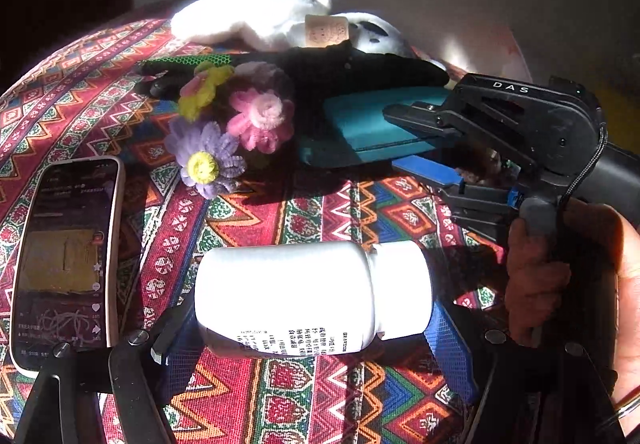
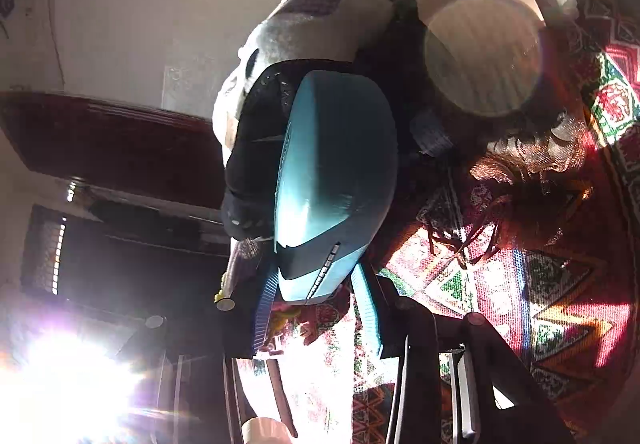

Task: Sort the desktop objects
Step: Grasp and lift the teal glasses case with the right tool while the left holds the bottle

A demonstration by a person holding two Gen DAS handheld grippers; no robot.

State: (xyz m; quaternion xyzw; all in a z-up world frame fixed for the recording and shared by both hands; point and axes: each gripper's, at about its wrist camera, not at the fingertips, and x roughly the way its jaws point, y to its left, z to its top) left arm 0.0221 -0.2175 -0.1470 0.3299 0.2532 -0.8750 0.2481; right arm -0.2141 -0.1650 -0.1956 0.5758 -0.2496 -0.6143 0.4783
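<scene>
A white pill bottle (image 1: pixel 296 296) lies on its side between the blue-padded fingers of my left gripper (image 1: pixel 312 348); the pads press its base and its cap, so the gripper is shut on it. From the right wrist I see the same bottle cap-on (image 2: pixel 480 51). A teal glasses case (image 1: pixel 372 123) rests on the patterned tablecloth (image 1: pixel 280 211). My right gripper (image 1: pixel 394 137) reaches in from the right, one finger over and one under the case's end. In the right wrist view the case (image 2: pixel 336 171) sits between both pads of the right gripper (image 2: pixel 316 308), held.
A lit phone (image 1: pixel 68 260) lies at the left. Pipe-cleaner flowers (image 1: pixel 236 127), a black glove (image 1: pixel 320 71) and a white plush toy (image 1: pixel 260 11) crowd the far side. A brown fringed tuft (image 2: pixel 532 179) lies beside the case. A hand (image 1: pixel 560 276) holds the right gripper's handle.
</scene>
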